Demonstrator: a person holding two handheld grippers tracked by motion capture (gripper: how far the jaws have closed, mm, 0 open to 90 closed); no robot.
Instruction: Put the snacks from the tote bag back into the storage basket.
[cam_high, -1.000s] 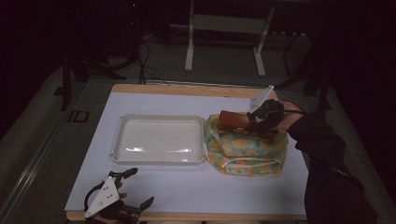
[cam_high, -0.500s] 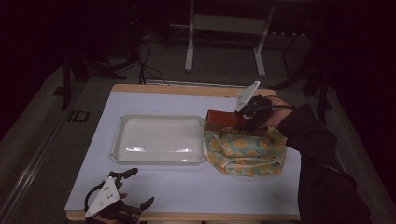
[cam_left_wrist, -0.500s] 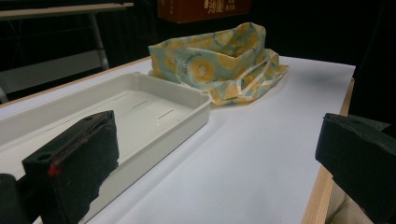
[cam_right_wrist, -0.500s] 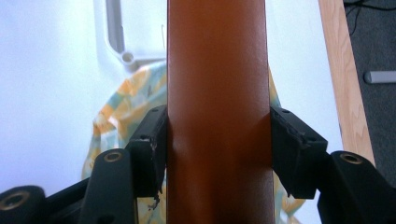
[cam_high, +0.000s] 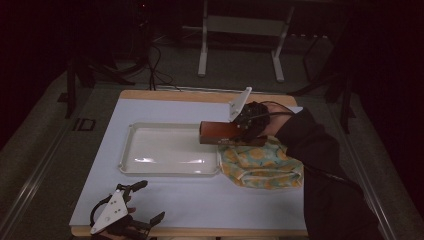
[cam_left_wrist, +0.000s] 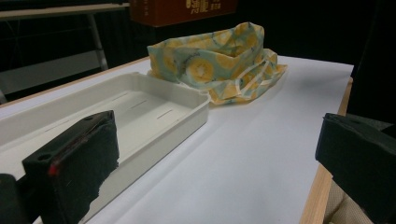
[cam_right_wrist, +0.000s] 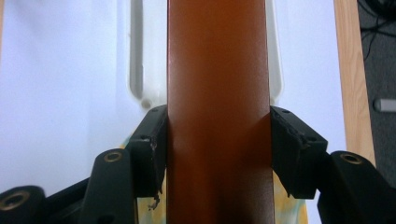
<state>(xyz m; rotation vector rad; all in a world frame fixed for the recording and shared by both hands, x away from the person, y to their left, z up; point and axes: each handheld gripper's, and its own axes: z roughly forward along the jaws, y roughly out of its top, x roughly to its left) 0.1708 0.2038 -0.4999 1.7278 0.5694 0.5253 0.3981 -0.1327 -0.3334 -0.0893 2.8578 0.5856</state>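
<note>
At the near left corner of the flat white table sits the left gripper, black with a grey three-cornered plate on top. Its jaws are spread wide and nothing is between them. In the left gripper view they point over the table toward the tray and the bag.

Next comes the shallow white plastic tray. It lies flat in the middle of the table and it is bare inside. Its long side runs left to right.

The long brown box comes after that. It is up in the air, not resting on anything. Its left end hangs over the right edge of the tray, and its right end is in the right gripper. The box points left to right, the same way as the tray's long side. In the right gripper view, the two black pads press on both sides of the box, so the grip looks tight. The tray's rim shows past the box.

Under the box's right end, touching the tray's right edge, is the soft cloth bag with yellow rounds on it. It slumps open.

So the tray lies to the left of the box. I think the right hand is the one to do the job, since it is far nearer the tray's middle than the left one. The box looks lined up to go down flat in the tray.
</note>
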